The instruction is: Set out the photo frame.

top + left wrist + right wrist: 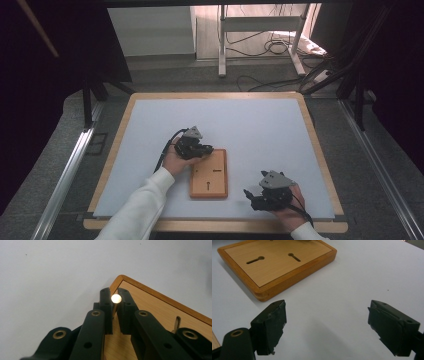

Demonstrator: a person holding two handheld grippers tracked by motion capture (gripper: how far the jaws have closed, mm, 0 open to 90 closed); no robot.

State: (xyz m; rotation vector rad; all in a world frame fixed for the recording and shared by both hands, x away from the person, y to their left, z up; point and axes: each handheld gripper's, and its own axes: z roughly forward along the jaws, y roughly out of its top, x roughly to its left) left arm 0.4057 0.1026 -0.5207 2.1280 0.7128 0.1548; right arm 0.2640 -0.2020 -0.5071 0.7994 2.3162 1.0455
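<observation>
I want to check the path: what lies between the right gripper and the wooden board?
Nothing lies there. In the right gripper view, the stretch from the open right gripper to the wooden board is bare white table surface; the high view agrees.

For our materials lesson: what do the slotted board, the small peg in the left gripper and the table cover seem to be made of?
Board: wood, smooth light face, darker rounded rim, visible grain.
Peg: probably pale wood or metal; its glaring round end leaves this open.
Table cover: matt pale sheet, maybe plastic or card.
</observation>
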